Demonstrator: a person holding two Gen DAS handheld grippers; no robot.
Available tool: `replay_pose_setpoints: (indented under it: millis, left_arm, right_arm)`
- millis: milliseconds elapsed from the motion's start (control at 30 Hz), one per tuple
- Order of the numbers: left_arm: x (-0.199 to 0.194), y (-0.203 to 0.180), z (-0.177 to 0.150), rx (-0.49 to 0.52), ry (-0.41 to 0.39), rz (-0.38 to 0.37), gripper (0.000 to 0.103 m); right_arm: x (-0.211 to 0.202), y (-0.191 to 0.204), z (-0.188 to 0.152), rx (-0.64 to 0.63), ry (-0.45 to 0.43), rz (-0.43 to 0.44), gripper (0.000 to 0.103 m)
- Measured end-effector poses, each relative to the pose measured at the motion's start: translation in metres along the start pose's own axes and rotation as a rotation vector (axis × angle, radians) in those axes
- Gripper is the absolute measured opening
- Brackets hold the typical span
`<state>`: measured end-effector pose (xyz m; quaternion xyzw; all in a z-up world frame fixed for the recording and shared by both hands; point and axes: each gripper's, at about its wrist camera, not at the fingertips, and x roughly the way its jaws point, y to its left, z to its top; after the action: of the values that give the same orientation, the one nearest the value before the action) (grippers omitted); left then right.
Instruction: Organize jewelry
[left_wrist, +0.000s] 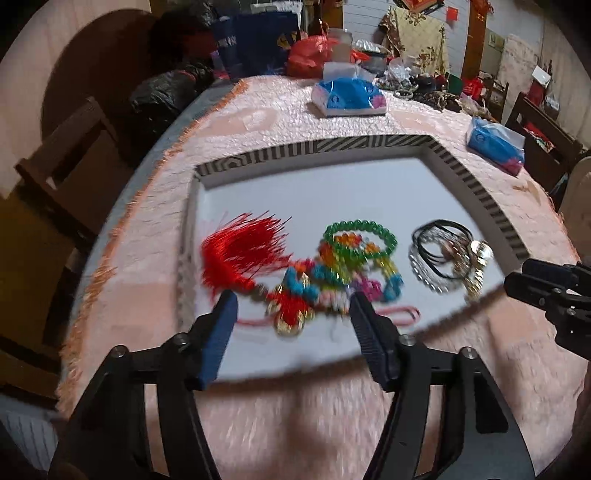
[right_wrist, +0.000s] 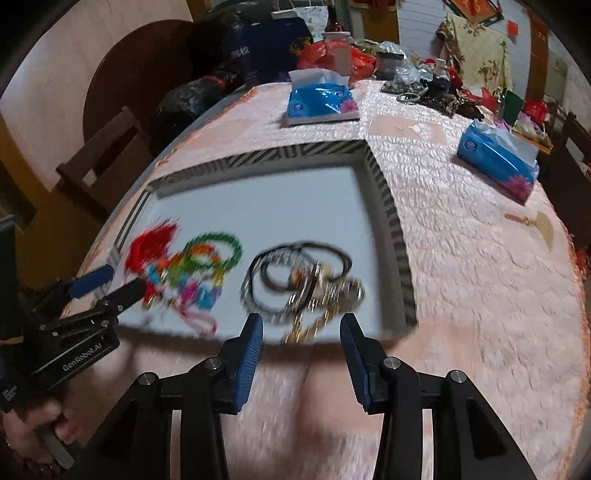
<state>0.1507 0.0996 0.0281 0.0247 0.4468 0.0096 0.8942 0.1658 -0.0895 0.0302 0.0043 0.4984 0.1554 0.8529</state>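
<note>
A white tray with a striped rim lies on the pink cloth and holds the jewelry. A red tassel charm, a green bead bracelet and a tangle of coloured beads lie at the left. Black cords with silver and gold chains lie at the right. My left gripper is open and empty just short of the coloured beads. My right gripper is open and empty at the tray's near edge, by the chains.
Two blue tissue packs lie on the cloth beyond and right of the tray. Bags, jars and clutter crowd the far table edge. Wooden chairs stand at the left. A small gold item lies right of the tray.
</note>
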Motion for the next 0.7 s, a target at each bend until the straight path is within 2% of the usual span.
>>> replay_pose_setpoints:
  millis: [33,100,233,267,467,700]
  left_arm:
    - [-0.01,0.0,-0.005,0.001,-0.021,-0.002,0.069]
    - [-0.034,0.002,-0.014,-0.012,-0.073,-0.006,0.082]
    - [-0.075,0.009,-0.025,-0.056,-0.127,-0.058,0.093]
    - [-0.085,0.009,-0.027,-0.056,-0.146,-0.049,0.101]
    - [-0.124,0.006,-0.037,-0.057,-0.199,-0.03,0.103]
    - [-0.147,-0.002,-0.046,-0.045,-0.226,0.004,0.103]
  right_arm:
    - [-0.004,0.002,-0.004,-0.006,0.01,-0.007,0.044]
    - [-0.014,0.007,-0.013,-0.02,0.032,-0.028,0.044]
    - [-0.038,0.017,-0.026,-0.014,0.047,-0.006,0.044]
    - [-0.045,0.02,-0.028,-0.014,0.042,-0.003,0.044]
    - [-0.077,0.035,-0.039,-0.038,-0.005,-0.013,0.049]
    - [-0.105,0.05,-0.05,-0.087,-0.034,-0.036,0.05]
